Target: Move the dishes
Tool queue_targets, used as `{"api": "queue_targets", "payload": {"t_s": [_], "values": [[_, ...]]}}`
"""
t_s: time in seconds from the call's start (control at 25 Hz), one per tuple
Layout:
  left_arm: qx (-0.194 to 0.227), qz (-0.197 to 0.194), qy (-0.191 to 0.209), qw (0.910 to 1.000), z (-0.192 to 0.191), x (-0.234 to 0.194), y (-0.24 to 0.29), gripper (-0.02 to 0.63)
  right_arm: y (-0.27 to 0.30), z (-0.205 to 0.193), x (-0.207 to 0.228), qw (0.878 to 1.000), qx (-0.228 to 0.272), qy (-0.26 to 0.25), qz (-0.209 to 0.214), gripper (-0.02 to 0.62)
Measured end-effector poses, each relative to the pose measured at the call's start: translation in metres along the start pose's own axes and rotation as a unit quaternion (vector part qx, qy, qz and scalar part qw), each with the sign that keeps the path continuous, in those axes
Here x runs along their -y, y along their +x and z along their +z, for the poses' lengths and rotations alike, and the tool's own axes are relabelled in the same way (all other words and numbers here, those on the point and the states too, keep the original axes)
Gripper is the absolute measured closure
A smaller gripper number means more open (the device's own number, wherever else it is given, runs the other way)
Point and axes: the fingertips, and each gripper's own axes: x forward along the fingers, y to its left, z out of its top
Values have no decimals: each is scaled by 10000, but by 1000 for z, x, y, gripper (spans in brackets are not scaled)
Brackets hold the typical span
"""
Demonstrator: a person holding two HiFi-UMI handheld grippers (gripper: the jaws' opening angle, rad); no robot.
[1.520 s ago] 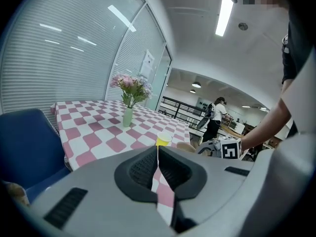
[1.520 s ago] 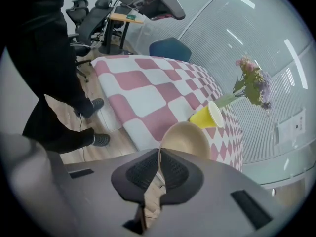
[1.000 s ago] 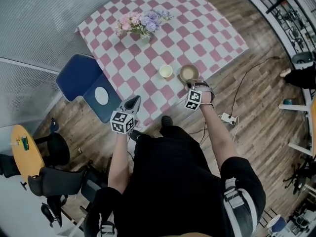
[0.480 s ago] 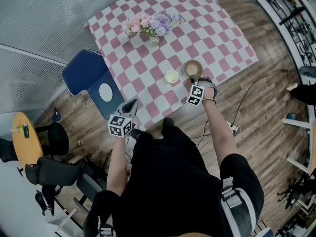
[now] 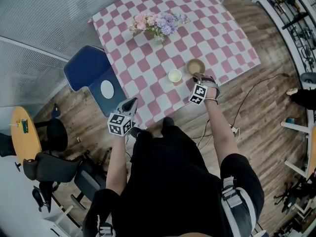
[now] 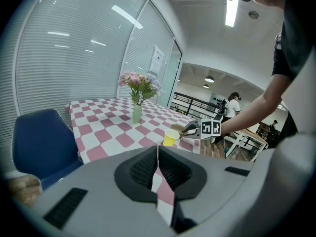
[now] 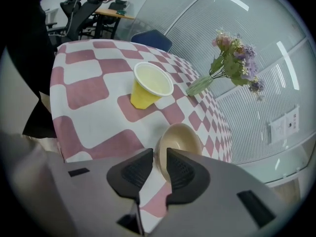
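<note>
A tan bowl [image 5: 195,66] stands on the pink-and-white checked table [image 5: 217,28] near its front edge, beside a yellow cup [image 5: 175,75]. My right gripper [image 5: 199,77] reaches down to the bowl's near side. In the right gripper view the bowl [image 7: 180,141] has its near rim between the jaws of the right gripper [image 7: 159,158], which have just been opening and stand a little apart from it. The cup [image 7: 148,85] is further out to the left. My left gripper [image 5: 132,101] hangs off the table's corner, shut and empty [image 6: 158,149].
A vase of flowers [image 5: 159,24] stands mid-table. A blue chair [image 5: 86,68] at the table's left side carries a white plate [image 5: 106,89]. Behind me are black office chairs [image 5: 49,167] and a round yellow table [image 5: 22,137]. A power strip lies on the floor [image 5: 235,131].
The head view has shifted, so the table sits further right. My right gripper stays at the bowl's near rim. My left gripper stays off the table's corner.
</note>
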Motion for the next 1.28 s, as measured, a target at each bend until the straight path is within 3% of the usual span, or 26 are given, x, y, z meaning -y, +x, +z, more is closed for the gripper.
{"api": "queue_targets", "payload": {"t_s": [0.12, 0.44, 0.72, 0.92, 1.28], "values": [[64, -33, 17, 10000, 1, 2, -4, 581, -9, 0, -3, 9999, 48, 159, -4, 463], [204, -103, -11, 9997, -8, 1, -31, 581, -44, 14, -18, 9989, 187, 346, -257, 485], [403, -43, -165, 9990, -26, -22, -79, 581, -65, 46, -71, 9994, 151, 308, -36, 491], [482, -11, -212, 9986, -43, -54, -121, 581, -70, 106, -114, 9995, 188, 130, 206, 491], [643, 307, -423, 9966, -87, -155, -241, 581, -76, 263, -167, 9984, 441, -194, 290, 492]]}}
